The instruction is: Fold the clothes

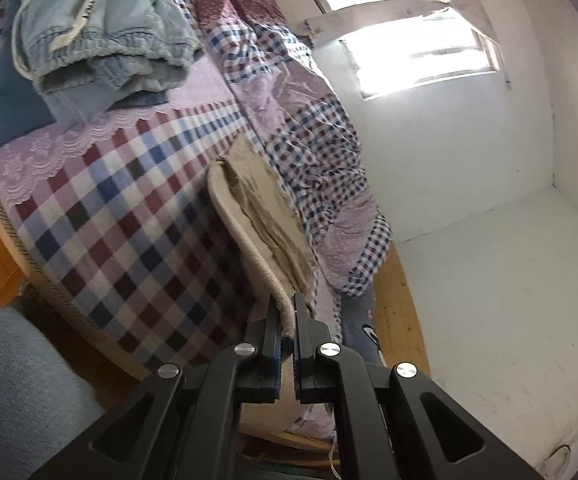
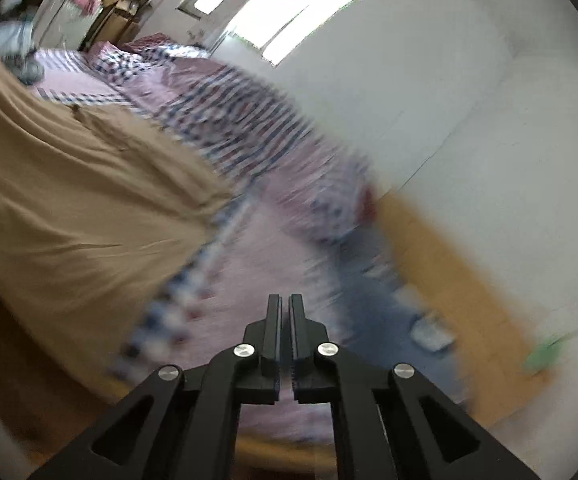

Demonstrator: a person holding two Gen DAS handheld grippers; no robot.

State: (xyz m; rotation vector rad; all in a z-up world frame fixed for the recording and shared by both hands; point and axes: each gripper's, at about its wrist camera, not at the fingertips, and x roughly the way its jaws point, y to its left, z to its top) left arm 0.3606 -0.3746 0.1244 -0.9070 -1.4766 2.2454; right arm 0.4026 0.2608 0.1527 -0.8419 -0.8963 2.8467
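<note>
While one left gripper (image 1: 287, 312) pinches one beige garment (image 1: 265, 220), one denim pile (image 1: 101, 36) lies apart.

Bedroom. Bed (image 1: 137, 216) covered with checked sheet in purple, blue, maroon and white, lilac lace panel across it. Rumpled checked quilt (image 1: 313, 136) along far side, against white wall (image 1: 469, 152). Window (image 1: 409, 36) high in that wall, strongly overexposed. Wooden floor (image 1: 401, 312) between bed and wall. Right view heavily blurred; wooden furniture (image 2: 121, 12) past bed's far end.
</note>
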